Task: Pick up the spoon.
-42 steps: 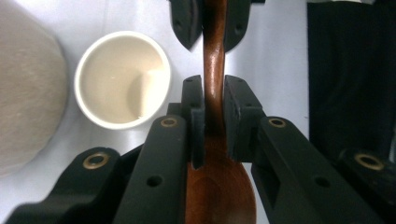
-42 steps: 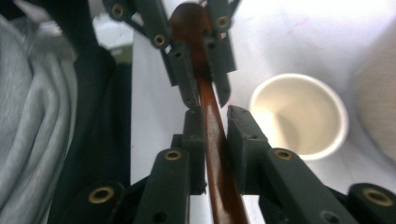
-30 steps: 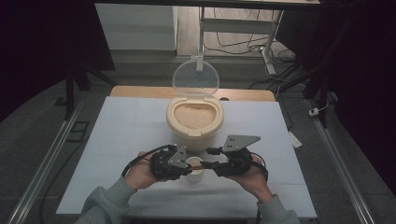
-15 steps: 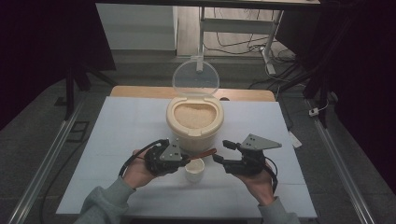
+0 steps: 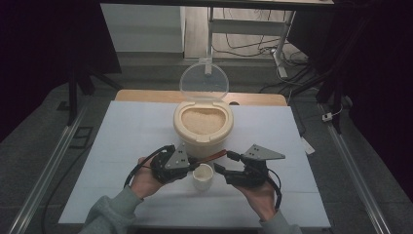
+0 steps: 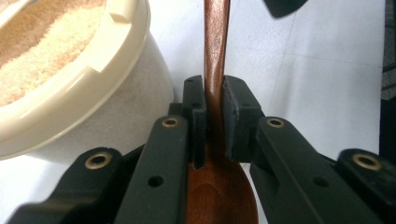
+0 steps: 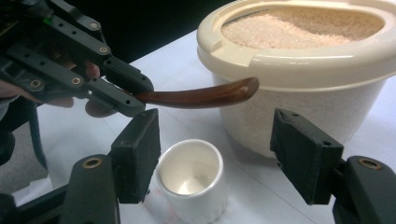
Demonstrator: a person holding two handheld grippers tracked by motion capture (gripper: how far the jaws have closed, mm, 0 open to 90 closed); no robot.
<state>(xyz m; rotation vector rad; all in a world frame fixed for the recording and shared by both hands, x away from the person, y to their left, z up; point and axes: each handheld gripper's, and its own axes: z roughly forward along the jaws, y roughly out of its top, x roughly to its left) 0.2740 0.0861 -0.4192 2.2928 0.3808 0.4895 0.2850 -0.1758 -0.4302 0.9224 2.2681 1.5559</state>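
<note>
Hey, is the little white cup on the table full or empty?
Empty. The right gripper view looks into the upright cup and shows only its bare white bottom, with no grains inside.

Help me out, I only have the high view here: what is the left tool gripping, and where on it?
Observer: The left tool is shut on a brown wooden spoon, clamped at the neck just above the bowl.
Operator: Anything in the white cup?
Observer: No, the white cup looks empty inside.
Operator: And the right tool?
Observer: The right tool has just been opening its jaws. The cup stands between them, with the pads off it.
</note>
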